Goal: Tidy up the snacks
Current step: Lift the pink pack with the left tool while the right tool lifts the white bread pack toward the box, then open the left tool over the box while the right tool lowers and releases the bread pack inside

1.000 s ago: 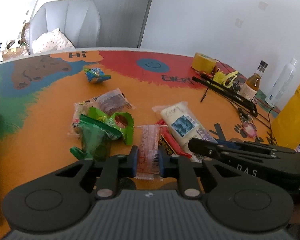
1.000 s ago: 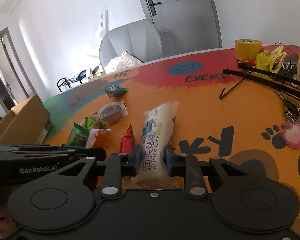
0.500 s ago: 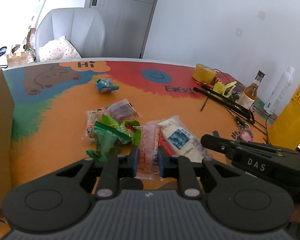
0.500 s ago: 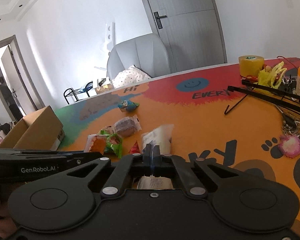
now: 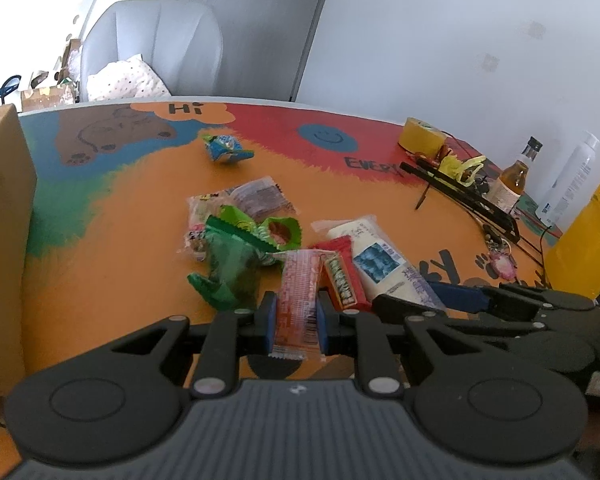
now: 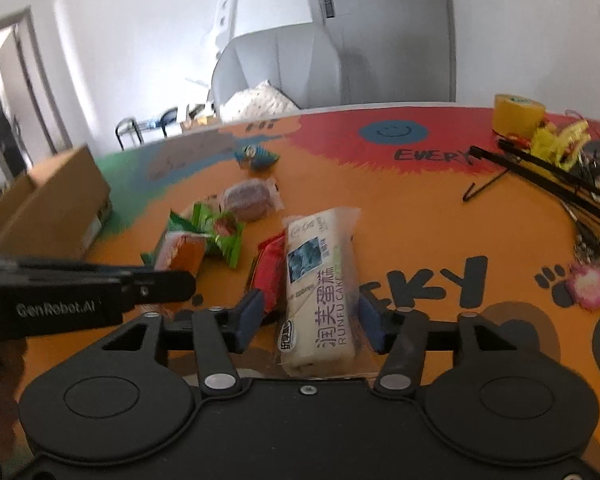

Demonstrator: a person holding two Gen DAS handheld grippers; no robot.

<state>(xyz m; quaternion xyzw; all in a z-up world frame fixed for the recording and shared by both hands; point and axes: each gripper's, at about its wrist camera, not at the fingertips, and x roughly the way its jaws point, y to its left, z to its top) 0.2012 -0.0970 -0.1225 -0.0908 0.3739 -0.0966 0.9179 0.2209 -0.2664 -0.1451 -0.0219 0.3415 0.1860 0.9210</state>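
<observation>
Snacks mid-sort: left gripper [image 5: 296, 320] clamped on pink pack [image 5: 298, 300]; right gripper [image 6: 308, 318], jaws just opening, straddles cake [image 6: 320, 284] unpressed. Next, probably: close on cake, lift toward box [image 6: 48, 204].

"RUNFU CAKE" with large Chinese characters on white cake packet [image 6: 320, 280]. "GenRobot.AI" on side of left claw [image 6: 56, 309], seen in right wrist view. Painted desk [image 5: 140, 216] reads "Hi" on orange patch, "EVER…" cut off on red patch; right wrist view adds big black letters "KY". Other wrappers' print unreadable.
</observation>
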